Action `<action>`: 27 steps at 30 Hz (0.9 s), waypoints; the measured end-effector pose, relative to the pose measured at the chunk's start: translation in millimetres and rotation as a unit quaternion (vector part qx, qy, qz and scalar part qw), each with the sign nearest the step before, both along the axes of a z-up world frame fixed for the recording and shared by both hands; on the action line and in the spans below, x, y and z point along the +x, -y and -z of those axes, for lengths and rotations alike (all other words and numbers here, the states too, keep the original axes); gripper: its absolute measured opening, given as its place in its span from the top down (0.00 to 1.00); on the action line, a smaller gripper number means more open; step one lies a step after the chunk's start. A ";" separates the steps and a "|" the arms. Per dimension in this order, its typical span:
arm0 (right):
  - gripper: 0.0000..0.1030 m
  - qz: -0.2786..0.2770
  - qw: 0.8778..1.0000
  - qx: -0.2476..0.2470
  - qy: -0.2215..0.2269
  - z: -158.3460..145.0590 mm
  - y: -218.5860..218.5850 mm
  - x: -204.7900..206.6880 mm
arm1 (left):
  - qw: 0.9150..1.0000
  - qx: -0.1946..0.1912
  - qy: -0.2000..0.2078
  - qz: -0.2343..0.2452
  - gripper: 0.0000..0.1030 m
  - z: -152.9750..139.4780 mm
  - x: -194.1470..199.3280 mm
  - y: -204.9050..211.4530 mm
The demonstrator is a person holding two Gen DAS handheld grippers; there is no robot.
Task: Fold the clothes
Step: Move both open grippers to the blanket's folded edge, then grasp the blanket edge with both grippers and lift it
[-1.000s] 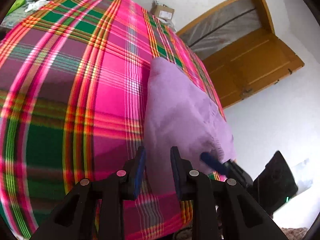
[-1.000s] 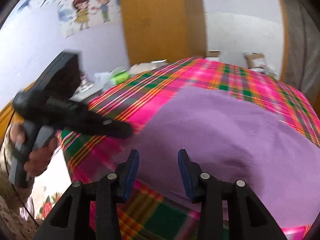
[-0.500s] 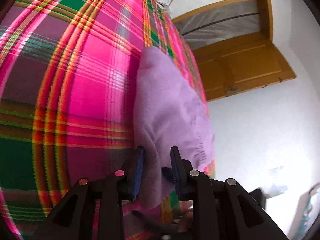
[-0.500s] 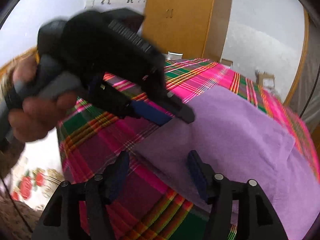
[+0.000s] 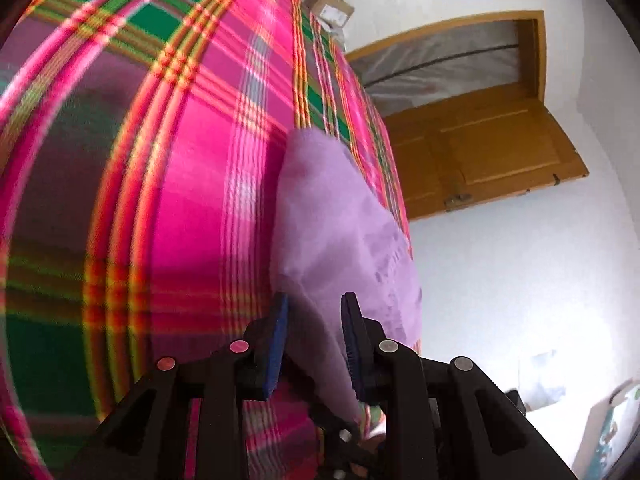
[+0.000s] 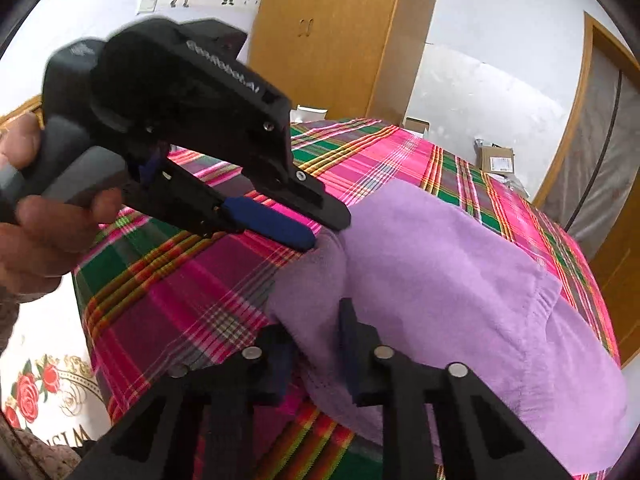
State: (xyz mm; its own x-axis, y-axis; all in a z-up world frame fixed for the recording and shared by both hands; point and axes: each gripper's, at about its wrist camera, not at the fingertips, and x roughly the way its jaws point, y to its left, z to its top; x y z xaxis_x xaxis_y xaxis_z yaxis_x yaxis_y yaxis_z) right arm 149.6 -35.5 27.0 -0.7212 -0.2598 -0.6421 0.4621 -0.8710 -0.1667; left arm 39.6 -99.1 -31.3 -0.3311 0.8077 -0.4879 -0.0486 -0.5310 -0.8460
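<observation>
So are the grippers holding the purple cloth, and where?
Both have the purple cloth at its near edge: the right gripper has a bunched fold between its fingers, and the left gripper takes the corner beside it.

Clearance on bed
Plaid bedspread (image 5: 168, 208) bare left of purple garment (image 6: 440, 280); left gripper (image 6: 316, 236) sits just ahead of right gripper (image 6: 316, 344), crowding garment's near edge
</observation>
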 end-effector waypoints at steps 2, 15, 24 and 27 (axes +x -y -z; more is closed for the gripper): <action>0.83 0.001 1.000 -0.016 0.004 -2.4 -5.4 -1.1 | 1.000 -0.002 -0.001 -0.007 0.63 -0.1 -6.7 -0.2; 0.84 -0.015 0.997 -0.072 0.000 -14.3 -16.6 3.4 | 0.999 -0.005 0.030 0.018 0.61 11.0 -54.0 -20.1; 0.85 -0.019 0.996 -0.084 0.006 -17.8 -20.7 9.3 | 0.999 0.000 0.024 0.039 0.80 9.7 -78.8 -37.6; 0.85 -0.018 0.996 -0.082 0.009 -17.4 -18.3 8.4 | 0.999 0.007 0.022 0.035 0.86 10.2 -80.3 -36.1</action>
